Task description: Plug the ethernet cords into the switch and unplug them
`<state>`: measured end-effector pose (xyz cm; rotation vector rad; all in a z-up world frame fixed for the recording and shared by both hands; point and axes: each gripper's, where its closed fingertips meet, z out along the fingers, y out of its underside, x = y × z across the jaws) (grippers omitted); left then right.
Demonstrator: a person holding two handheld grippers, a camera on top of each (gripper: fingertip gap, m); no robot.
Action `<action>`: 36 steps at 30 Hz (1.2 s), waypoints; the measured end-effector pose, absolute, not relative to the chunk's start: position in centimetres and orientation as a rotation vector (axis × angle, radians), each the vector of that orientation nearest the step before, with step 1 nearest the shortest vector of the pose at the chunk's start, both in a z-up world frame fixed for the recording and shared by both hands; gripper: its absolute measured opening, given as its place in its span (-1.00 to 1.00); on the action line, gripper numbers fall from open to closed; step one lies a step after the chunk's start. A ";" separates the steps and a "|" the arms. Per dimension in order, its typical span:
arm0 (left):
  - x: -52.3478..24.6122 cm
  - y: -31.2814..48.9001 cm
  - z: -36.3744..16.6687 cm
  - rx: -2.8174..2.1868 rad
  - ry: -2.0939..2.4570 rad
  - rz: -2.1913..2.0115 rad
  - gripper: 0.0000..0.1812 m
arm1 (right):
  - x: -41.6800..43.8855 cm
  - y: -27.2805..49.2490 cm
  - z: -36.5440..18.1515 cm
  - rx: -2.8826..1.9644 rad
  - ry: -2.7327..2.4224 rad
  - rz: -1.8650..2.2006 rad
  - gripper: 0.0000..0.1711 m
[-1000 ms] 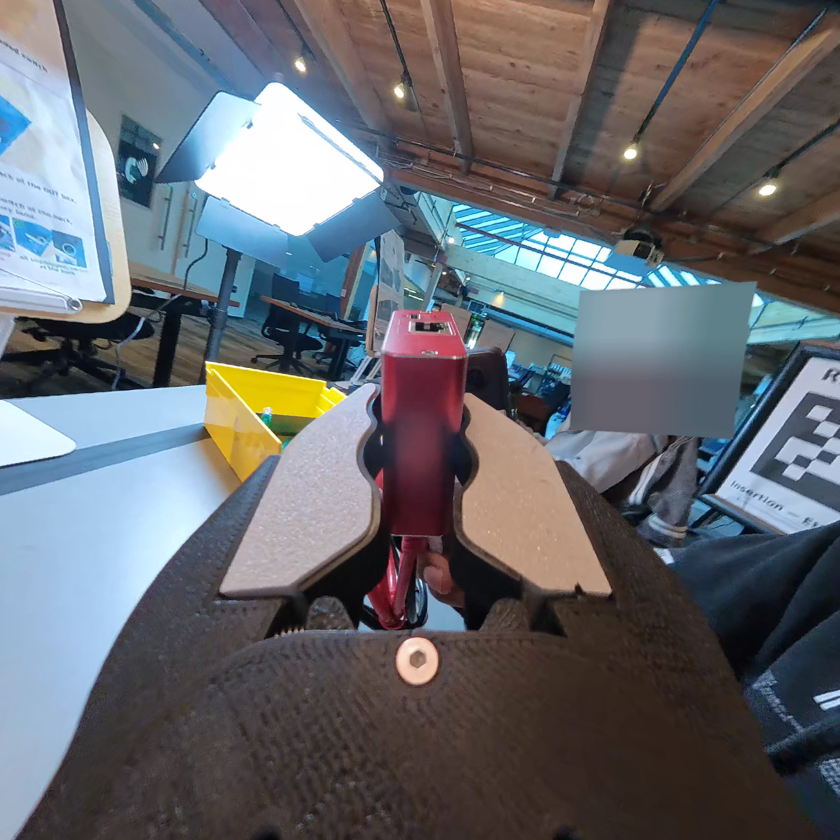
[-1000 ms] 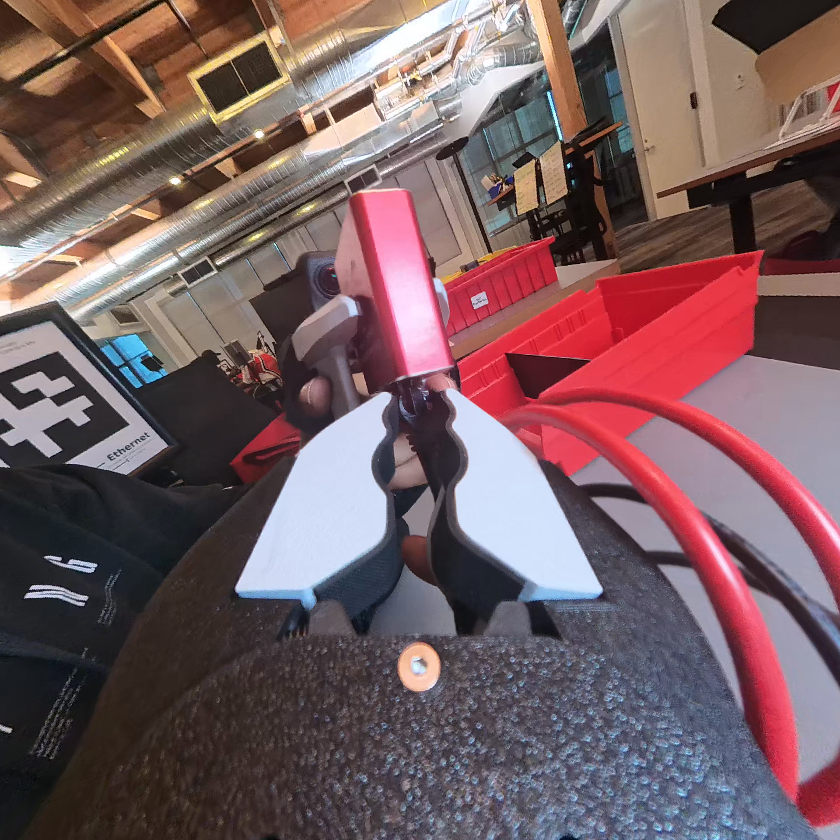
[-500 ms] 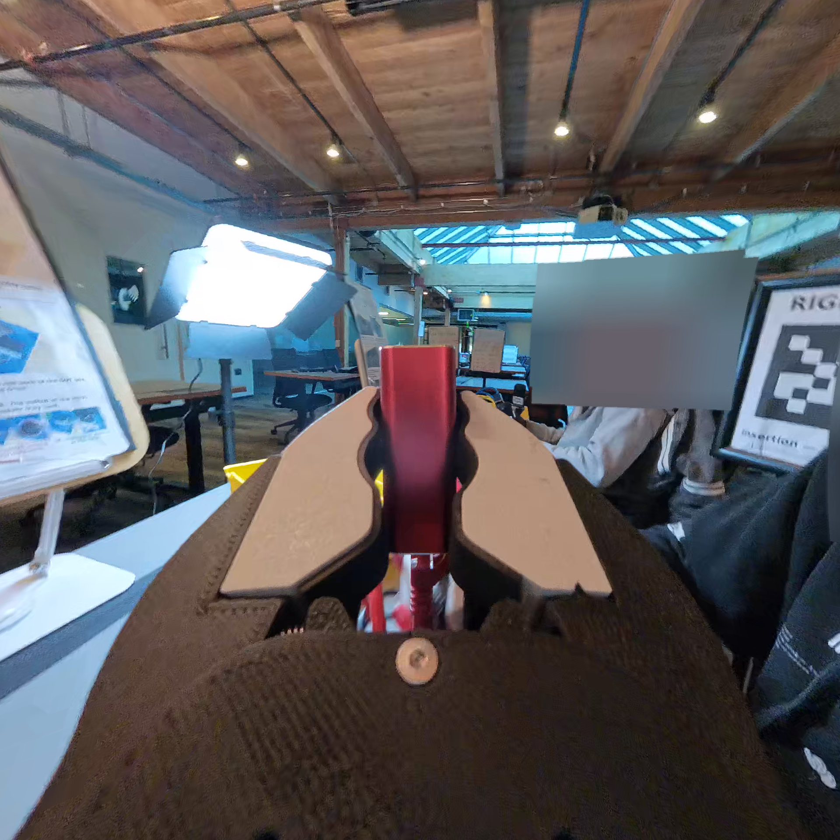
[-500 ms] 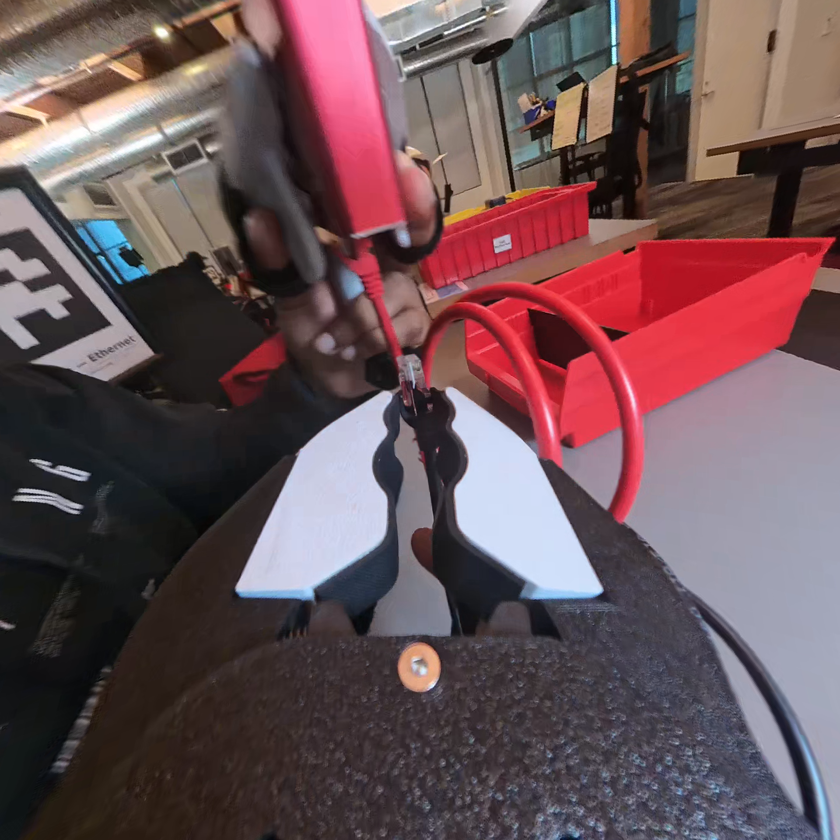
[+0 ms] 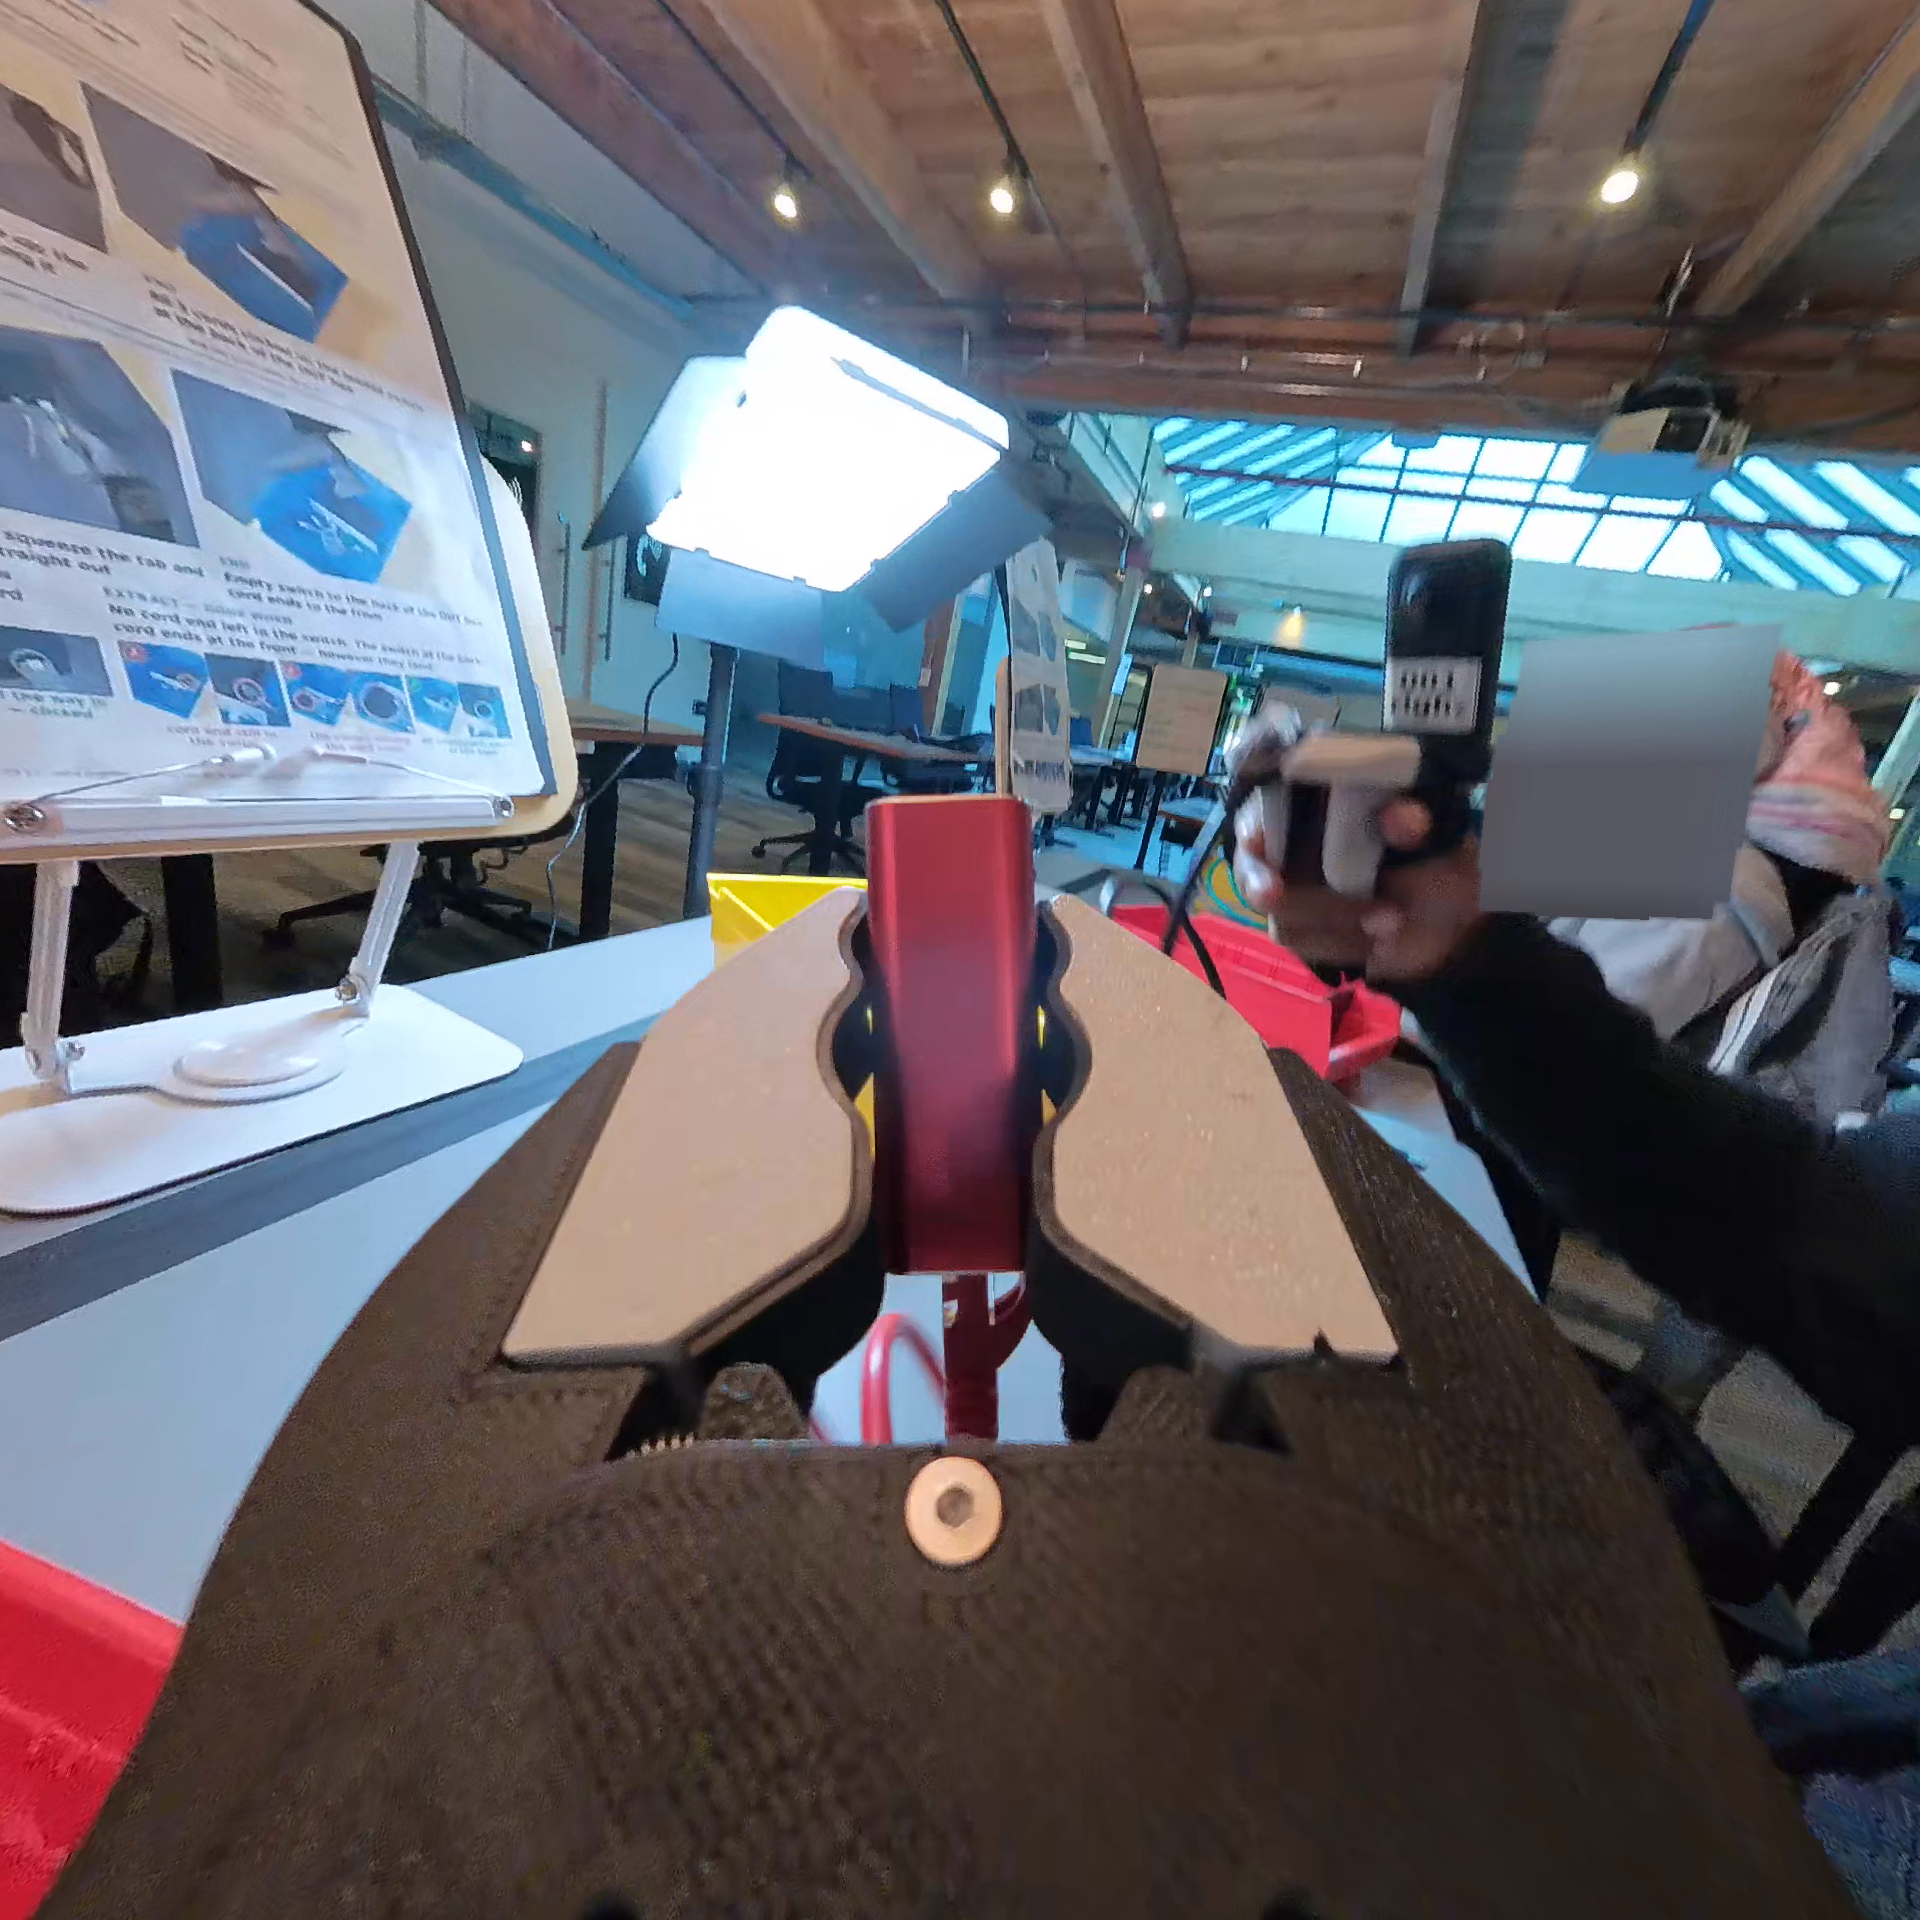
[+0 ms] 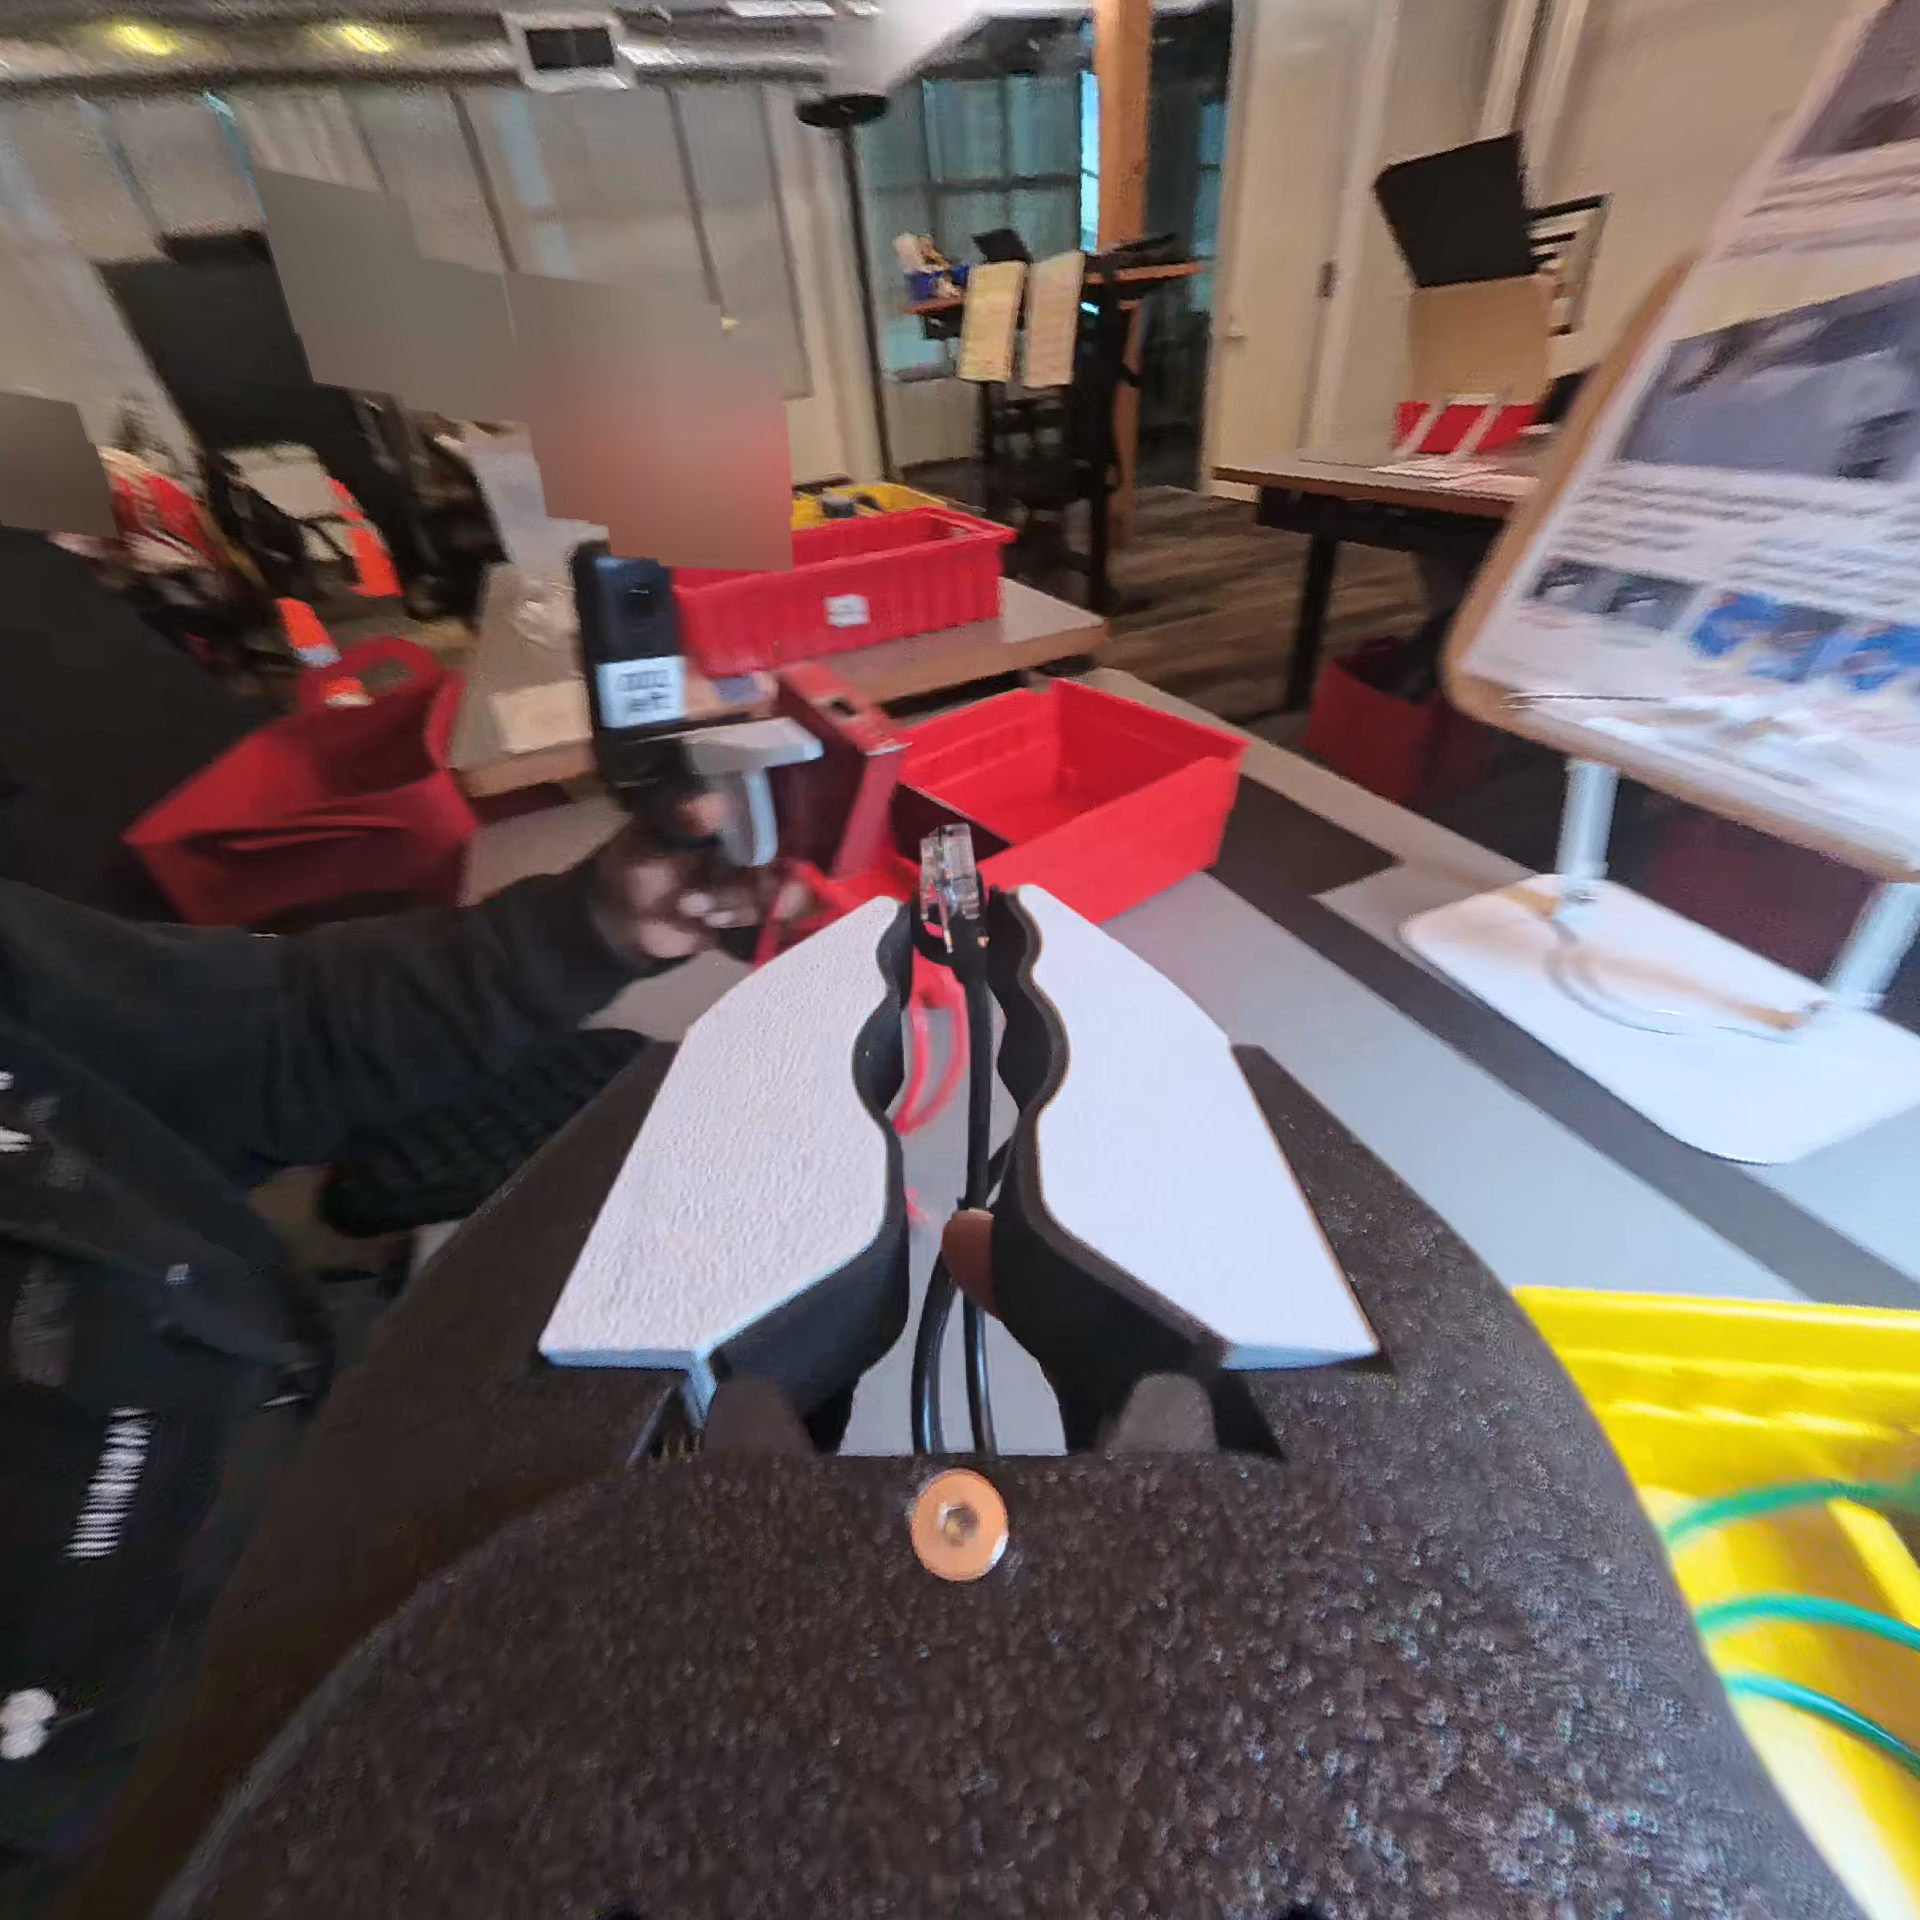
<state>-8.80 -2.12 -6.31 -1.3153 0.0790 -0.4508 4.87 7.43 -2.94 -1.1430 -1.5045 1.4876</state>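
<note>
Switch (image 5: 948, 1049), red metal box, stands upright at centre of the left wrist view, pinched between the two fingers of the left gripper (image 5: 951, 935), which are closed against its sides. A red cord (image 5: 971, 1361) is plugged into its lower end and drops behind the gripper body. Upper left of frame: instruction sheet on a white stand (image 5: 239, 1081), standing on the grey table (image 5: 208, 1340). Centre, behind the switch: corner of a yellow bin (image 5: 769, 909); just right of it a red bin (image 5: 1278, 987). Right of centre: the right gripper, held up in a hand (image 5: 1340, 894), blurred. Lit lamp panel (image 5: 831, 468) above centre. Right wrist view: right gripper (image 6: 951, 914) at centre, fingers nearly closed on a black cord (image 6: 977, 1049); its clear plug (image 6: 950, 862) sticks up past the fingertips, in the air, apart from the switch. Left of centre: the left gripper in a hand (image 6: 675, 904), holding the switch (image 6: 842, 779) with red cord hanging below. Red bin (image 6: 1070, 790) just right of it on the table. Lower right: yellow bin (image 6: 1714, 1382) with green cords (image 6: 1787, 1610) inside. Right edge: the sheet stand (image 6: 1683, 987).
</note>
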 end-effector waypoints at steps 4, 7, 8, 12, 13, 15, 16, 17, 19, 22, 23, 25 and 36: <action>-7.4 -1.9 -6.8 -1.329 0.122 -0.451 -0.69 | 4.6 13.6 -0.5 -1.202 -1.454 1.254 -0.84; -6.7 -2.1 -6.1 -1.316 0.132 -0.471 -0.69 | 3.9 18.8 0.4 -1.271 -1.402 1.096 -0.85; -6.5 -2.2 -5.9 -1.310 0.138 -0.482 -0.69 | 3.6 20.6 -0.1 -1.303 -1.396 1.031 -0.85; -5.8 -2.5 -5.9 -1.304 0.160 -0.495 -0.69 | 2.5 26.4 -6.8 -1.506 -1.442 0.822 -0.84; -5.7 -2.5 -6.0 -1.307 0.163 -0.495 -0.69 | 2.3 27.4 -9.1 -1.554 -1.458 0.775 -0.84; -5.7 -2.4 -6.3 -1.313 0.164 -0.497 -0.68 | 2.2 28.3 -12.5 -1.620 -1.474 0.758 -0.84; -5.7 -2.3 -6.4 -1.316 0.163 -0.499 -0.68 | 2.1 28.4 -13.3 -1.637 -1.460 0.783 -0.83; -5.7 -2.3 -6.5 -1.319 0.160 -0.504 -0.68 | 2.0 28.4 -13.5 -1.637 -1.435 0.807 -0.81; -5.8 -2.1 -6.7 -1.321 0.153 -0.511 -0.69 | 2.2 28.4 -12.8 -1.608 -1.371 0.819 -0.63; -6.0 -1.8 -6.9 -1.321 0.133 -0.530 -0.69 | 2.5 27.1 -10.9 -1.529 -1.322 0.836 -0.45; -6.1 -1.7 -7.0 -1.318 0.122 -0.539 -0.69 | 2.5 26.1 -10.2 -1.490 -1.317 0.860 -0.44; -6.3 -1.6 -7.1 -1.312 0.095 -0.564 -0.69 | 2.2 22.8 -9.1 -1.415 -1.332 0.963 -0.40; -5.0 -1.5 -7.3 -1.289 0.096 -0.654 -0.69 | -1.3 -0.4 -11.1 -0.952 -1.624 1.520 -1.00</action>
